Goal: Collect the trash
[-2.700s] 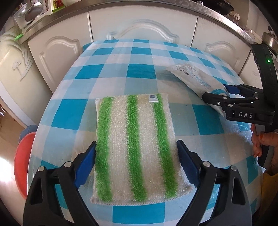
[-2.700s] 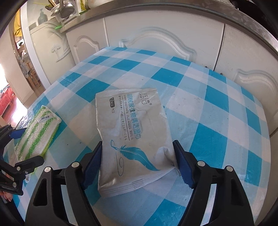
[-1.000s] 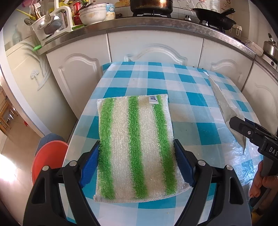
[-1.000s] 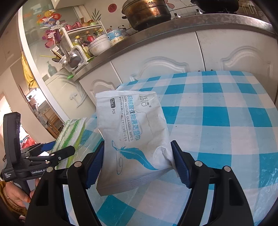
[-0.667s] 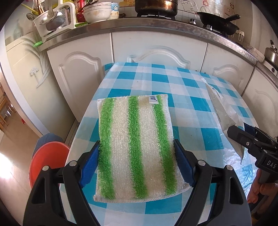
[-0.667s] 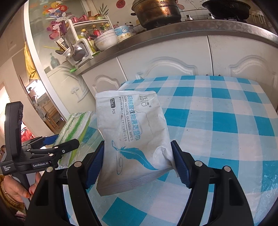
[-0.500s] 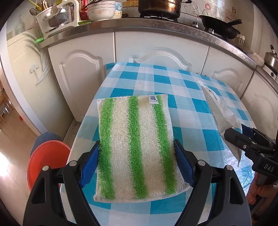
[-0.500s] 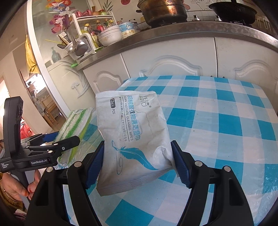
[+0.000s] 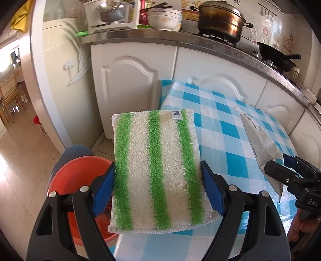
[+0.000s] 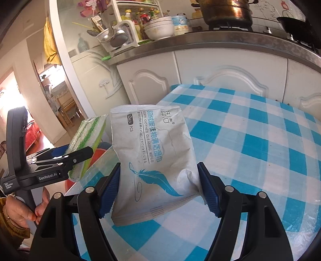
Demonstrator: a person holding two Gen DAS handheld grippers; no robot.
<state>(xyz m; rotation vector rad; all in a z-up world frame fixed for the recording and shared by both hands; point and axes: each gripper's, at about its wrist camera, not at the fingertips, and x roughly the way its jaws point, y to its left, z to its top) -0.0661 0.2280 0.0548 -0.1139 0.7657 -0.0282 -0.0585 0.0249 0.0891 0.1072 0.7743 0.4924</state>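
- I've carried both loads off the desk: left gripper jaws pinch the striped sponge, now over the red basin.
- Right gripper jaws clamp the wipes packet, trailing just behind; dropping comes next, I reckon.

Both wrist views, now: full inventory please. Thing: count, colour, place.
Scrub pad: 1, green and white stripes, clamped in the left claw, off the table's left edge.
Wipes pack: 1, white with a blue feather, clamped in the right claw above the table.
Table: 1, blue and white check cloth, in front of the cabinets.
Basin: 1, red, on the floor below the scrub pad.
Cabinets: white doors, behind the table.
Pot: 1, brassy, on the stove.
Pan: 1, black, right of the pot.
Bowls: a white stack, on the counter.
Left claw: 1, black with blue pads.
Right claw: 1, black with blue pads.
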